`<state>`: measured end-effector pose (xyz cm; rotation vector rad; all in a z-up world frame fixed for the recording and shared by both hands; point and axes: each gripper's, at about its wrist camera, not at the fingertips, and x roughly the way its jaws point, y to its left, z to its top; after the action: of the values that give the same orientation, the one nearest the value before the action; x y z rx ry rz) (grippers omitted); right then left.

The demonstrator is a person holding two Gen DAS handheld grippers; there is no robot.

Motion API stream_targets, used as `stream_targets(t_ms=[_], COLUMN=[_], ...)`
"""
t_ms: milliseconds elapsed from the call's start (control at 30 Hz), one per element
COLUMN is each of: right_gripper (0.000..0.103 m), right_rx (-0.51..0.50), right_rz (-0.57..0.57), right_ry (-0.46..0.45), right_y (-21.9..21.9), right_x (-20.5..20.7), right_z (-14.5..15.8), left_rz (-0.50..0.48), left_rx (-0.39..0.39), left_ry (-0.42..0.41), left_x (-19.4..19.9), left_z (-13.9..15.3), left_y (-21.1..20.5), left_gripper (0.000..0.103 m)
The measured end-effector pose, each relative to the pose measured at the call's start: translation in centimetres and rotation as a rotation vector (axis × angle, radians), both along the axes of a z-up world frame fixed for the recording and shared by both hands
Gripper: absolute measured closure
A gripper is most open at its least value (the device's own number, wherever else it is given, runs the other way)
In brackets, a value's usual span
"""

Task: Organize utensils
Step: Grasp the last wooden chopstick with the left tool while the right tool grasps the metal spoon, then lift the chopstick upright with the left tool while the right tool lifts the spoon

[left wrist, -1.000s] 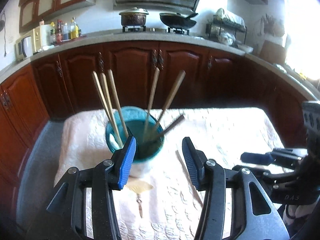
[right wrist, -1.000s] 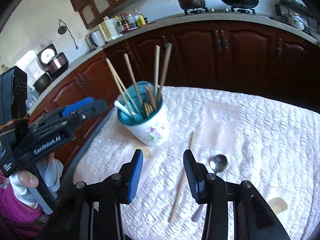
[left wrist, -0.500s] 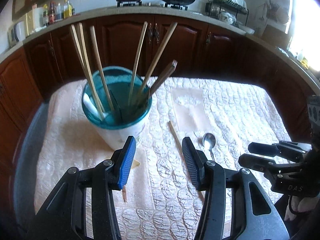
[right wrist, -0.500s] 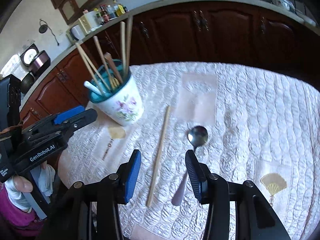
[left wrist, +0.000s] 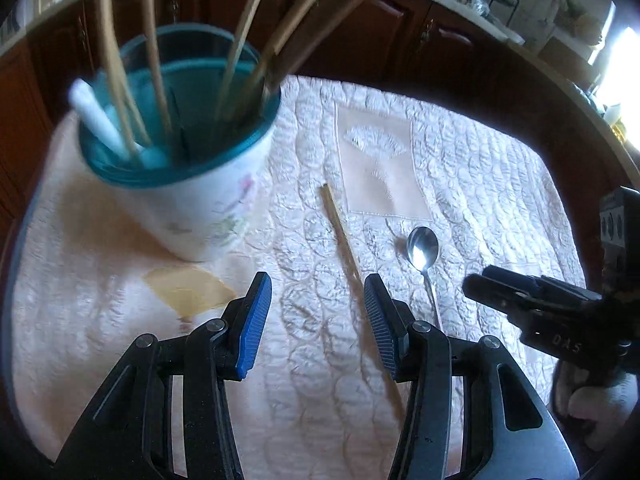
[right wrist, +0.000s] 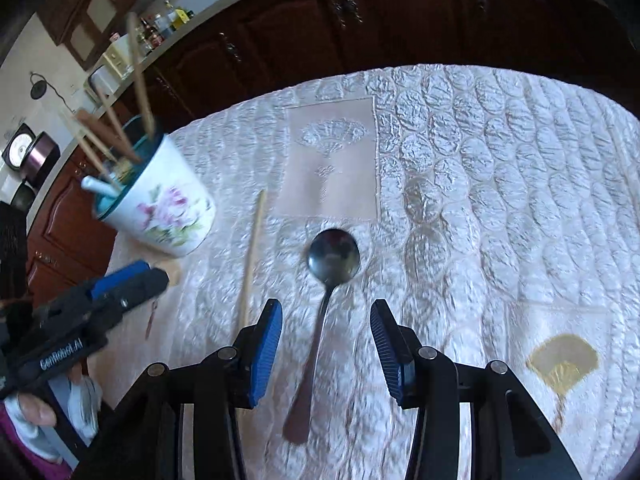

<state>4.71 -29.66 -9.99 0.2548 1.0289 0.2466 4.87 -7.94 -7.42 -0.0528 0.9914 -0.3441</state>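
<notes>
Farthest left we see the white flowered cup with a teal inside (right wrist: 160, 216) standing on the desk's quilted white cloth (right wrist: 500, 200), holding several wooden chopsticks (left wrist: 152, 60) and a white handle. Just right of it one loose wooden chopstick (right wrist: 252, 256) lies flat on the cloth. Our left gripper (left wrist: 316, 316) hovers above that chopstick, spread wide and holding nothing. Next lies the metal spoon (right wrist: 326, 300), bowl pointing away from us. Our right gripper (right wrist: 326, 346) is wide open too, empty, with the spoon's handle running between its blue pads without touching them.
</notes>
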Motion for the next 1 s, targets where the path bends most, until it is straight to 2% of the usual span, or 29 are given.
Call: stream_targets(t_ms=[67, 233, 400, 467, 533, 567, 600, 700, 900, 1000], right_gripper=[0.059, 0.06, 0.072, 0.086, 0.094, 0.097, 0.098, 0.1, 0.1, 0.1], right_rx=[-0.016, 0.034, 0.077, 0.064, 0.079, 0.103, 0.13, 0.167, 0.211, 0.19], right_rz=[0.02, 0.037, 0.099, 0.117, 0.113, 0.105, 0.097, 0.094, 0.151, 0.193], right_ry=[-0.006, -0.02, -0.03, -0.022, -0.024, -0.022, -0.018, -0.009, 0.048, 0.078], right_y=[0.1, -1.0, -0.7, -0.4, -0.6, -1.0, -1.4, -2.5, -3.1, -2.5], right_x=[1.2, 3.7, 5.4, 5.8, 5.6, 5.6, 5.5, 3.9, -0.2, -1.1], right_z=[-0.6, -2.0, -2.8, -3.3, -3.7, -3.8, -3.8, -3.6, -3.7, -4.1], left_rz=[0.004, 0.031, 0.032, 0.026, 0.025, 0.016, 0.01, -0.013, -0.053, -0.069], left_rx=[-0.011, 0.018, 0.064, 0.072, 0.077, 0.081, 0.076, 0.038, 0.024, 0.026], left_ry=[0.023, 0.045, 0.062, 0.087, 0.063, 0.063, 0.07, 0.098, 0.14, 0.173], left_x=[0.6, 2.4, 4.0, 4.6, 4.7, 4.7, 4.6, 4.0, -0.9, -2.6], left_z=[-0.7, -2.5, -4.1, -4.9, -4.9, -5.0, -5.0, -4.8, -4.7, -5.1], left_y=[-0.4, -2.2, -4.2, -4.9, -5.0, -4.9, -4.7, -3.7, -0.9, -0.2], left_gripper=[0.055, 0.055, 0.055, 0.056, 0.07, 0.087, 0.094, 0.099, 0.099, 0.099])
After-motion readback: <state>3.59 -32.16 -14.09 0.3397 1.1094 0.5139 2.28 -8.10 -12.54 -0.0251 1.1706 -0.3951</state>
